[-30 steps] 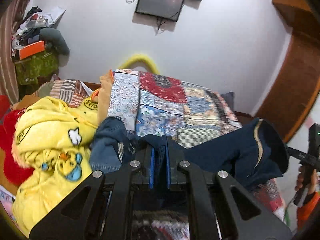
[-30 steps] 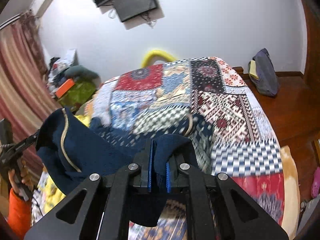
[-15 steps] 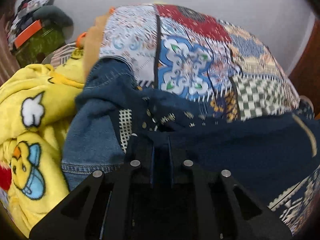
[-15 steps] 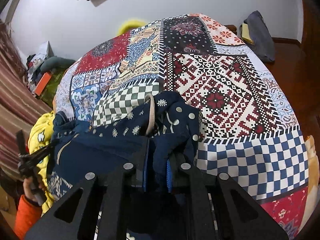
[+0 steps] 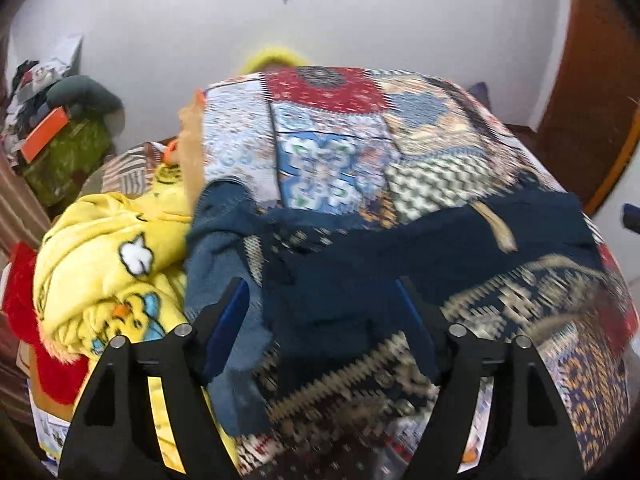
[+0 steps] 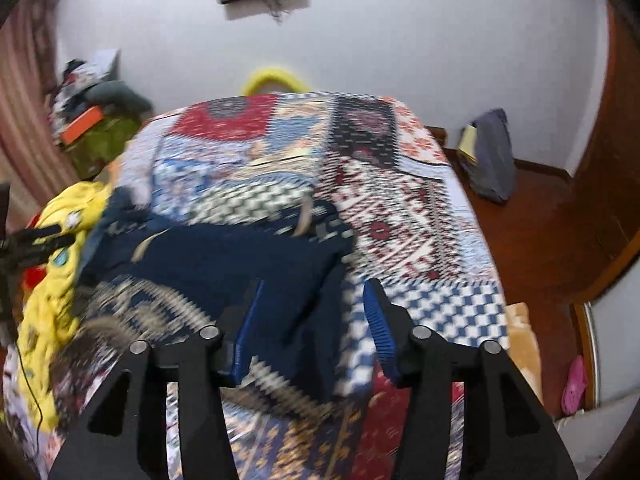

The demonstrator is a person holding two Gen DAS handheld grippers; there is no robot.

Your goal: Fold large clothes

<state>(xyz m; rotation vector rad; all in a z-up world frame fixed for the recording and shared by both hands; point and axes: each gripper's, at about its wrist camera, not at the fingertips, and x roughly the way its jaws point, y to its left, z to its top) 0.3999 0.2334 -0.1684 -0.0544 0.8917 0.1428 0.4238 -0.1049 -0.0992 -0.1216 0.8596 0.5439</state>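
Both grippers have let go: a second ago each was clamped on a fold of the navy garment (image 5: 400, 272) held up off the bed, and now the cloth lies on the patchwork bedspread (image 5: 332, 152). The left gripper (image 5: 324, 300) has just been opening, and its jaws stand wide apart, with navy cloth between them but not pressed. The right gripper (image 6: 312, 308) has likewise just been opening; its jaws are apart, and the garment's corner lies loose between them.

Motion blur smears both views, so the garment's woven pale border and its exact outline are hard to read. Its near edge is cut off behind the gripper bodies. In the left view its left end overlaps a blue denim piece (image 5: 218, 264), whose lower part is hidden.

The navy garment lies near the bed's front edge, its long axis running crosswise from the left side, beside a yellow blanket (image 5: 100, 264), toward the middle of the bed.
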